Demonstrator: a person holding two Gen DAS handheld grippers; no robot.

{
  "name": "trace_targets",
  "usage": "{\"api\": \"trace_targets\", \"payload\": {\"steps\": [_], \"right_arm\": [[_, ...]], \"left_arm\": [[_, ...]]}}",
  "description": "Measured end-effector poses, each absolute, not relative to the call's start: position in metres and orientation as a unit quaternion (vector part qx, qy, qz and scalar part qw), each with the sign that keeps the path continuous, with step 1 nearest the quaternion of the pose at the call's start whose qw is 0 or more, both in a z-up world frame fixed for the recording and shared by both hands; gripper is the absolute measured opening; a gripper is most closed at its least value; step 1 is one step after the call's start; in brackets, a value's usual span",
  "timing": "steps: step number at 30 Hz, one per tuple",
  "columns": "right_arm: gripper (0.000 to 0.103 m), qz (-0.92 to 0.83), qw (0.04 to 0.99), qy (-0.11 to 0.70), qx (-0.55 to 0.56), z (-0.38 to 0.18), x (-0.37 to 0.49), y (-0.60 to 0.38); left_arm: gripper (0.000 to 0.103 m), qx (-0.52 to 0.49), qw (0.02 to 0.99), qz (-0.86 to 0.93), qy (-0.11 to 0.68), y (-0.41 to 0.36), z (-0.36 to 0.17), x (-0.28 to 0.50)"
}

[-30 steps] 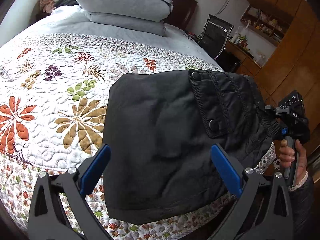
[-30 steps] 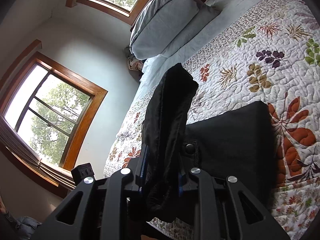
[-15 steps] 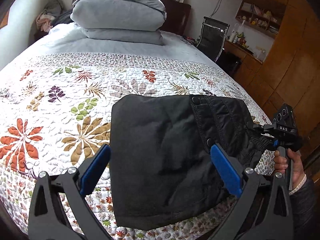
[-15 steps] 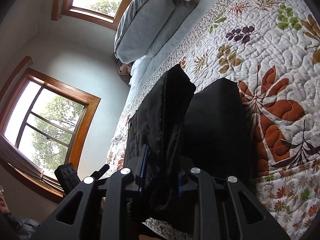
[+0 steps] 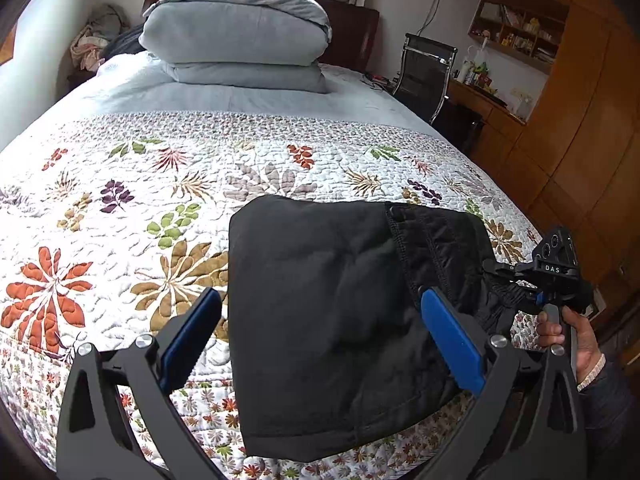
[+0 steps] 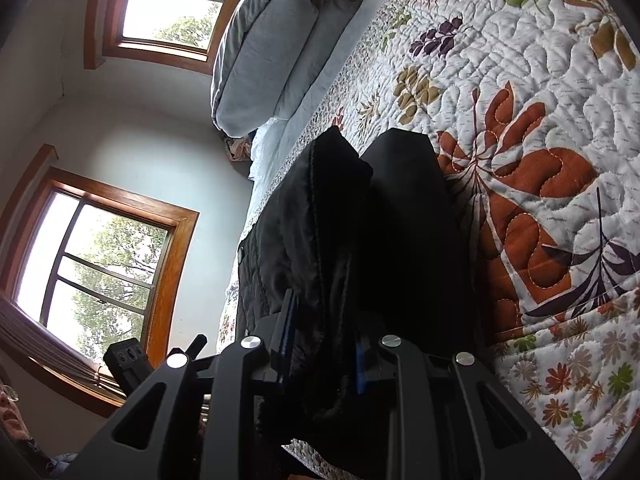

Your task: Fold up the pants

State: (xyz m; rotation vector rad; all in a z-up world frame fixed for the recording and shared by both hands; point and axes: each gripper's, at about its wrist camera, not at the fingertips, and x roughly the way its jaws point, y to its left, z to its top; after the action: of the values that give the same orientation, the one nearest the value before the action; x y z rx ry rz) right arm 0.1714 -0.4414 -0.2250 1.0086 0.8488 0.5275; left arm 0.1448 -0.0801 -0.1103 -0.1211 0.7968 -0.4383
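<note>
Since a second ago the pants [image 5: 332,320] have sunk flat onto the bed [image 5: 120,216]. Left tongs [image 5: 320,344] hang wide apart over their near edge. Right of that, the right tongs [image 6: 320,344] stay clamped on the waistband end.

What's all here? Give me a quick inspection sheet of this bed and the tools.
Surface: floral quilt on a bed.
Job's things: black pants, folded, lying near the bed's foot edge.
Clutter: grey pillows stacked at the head; clothes heap beyond.
Grippers: left gripper open, above the pants; right gripper shut on the pants' edge, held by a hand.
Cables: one hangs down the wall.
Surroundings: chair, wooden cabinets, windows.
</note>
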Motion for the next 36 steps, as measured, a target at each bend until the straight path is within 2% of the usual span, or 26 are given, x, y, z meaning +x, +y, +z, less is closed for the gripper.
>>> {"api": "trace_targets", "payload": {"steps": [7,11,16,17,19,23,26,27,30,36], "right_arm": [[0.024,0.246,0.770,0.393,0.438,-0.207,0.172,-0.439],[0.024,0.249,0.780,0.383,0.428,-0.196,0.171,-0.440],[0.024,0.238,0.773,0.397,0.434,-0.208,0.171,-0.445],[0.027,0.241,0.769,0.400,0.437,-0.210,0.171,-0.446],[0.049,0.236,0.764,0.406,0.442,-0.213,0.166,-0.450],[0.055,0.249,0.760,0.416,0.434,-0.214,0.155,-0.447],[0.050,0.255,0.761,0.422,0.422,-0.214,0.152,-0.443],[0.041,0.252,0.764,0.426,0.413,-0.213,0.153,-0.441],[0.032,0.251,0.773,0.430,0.393,-0.206,0.154,-0.435],[0.030,0.251,0.787,0.425,0.369,-0.189,0.146,-0.431]], "left_arm": [[0.100,-0.093,0.861,-0.149,0.478,-0.036,-0.167,0.159],[0.100,-0.141,0.839,-0.157,0.501,-0.027,-0.182,0.160],[0.100,-0.169,0.824,-0.189,0.506,-0.038,-0.188,0.163],[0.100,-0.175,0.820,-0.196,0.509,-0.040,-0.189,0.164],[0.100,-0.190,0.807,-0.222,0.514,-0.047,-0.190,0.165],[0.100,-0.176,0.800,-0.223,0.528,-0.060,-0.199,0.169],[0.100,-0.179,0.797,-0.218,0.534,-0.064,-0.203,0.172],[0.100,-0.182,0.795,-0.217,0.537,-0.064,-0.204,0.174],[0.100,-0.197,0.785,-0.216,0.546,-0.061,-0.205,0.178],[0.100,-0.202,0.784,-0.216,0.546,-0.046,-0.205,0.177]]}}
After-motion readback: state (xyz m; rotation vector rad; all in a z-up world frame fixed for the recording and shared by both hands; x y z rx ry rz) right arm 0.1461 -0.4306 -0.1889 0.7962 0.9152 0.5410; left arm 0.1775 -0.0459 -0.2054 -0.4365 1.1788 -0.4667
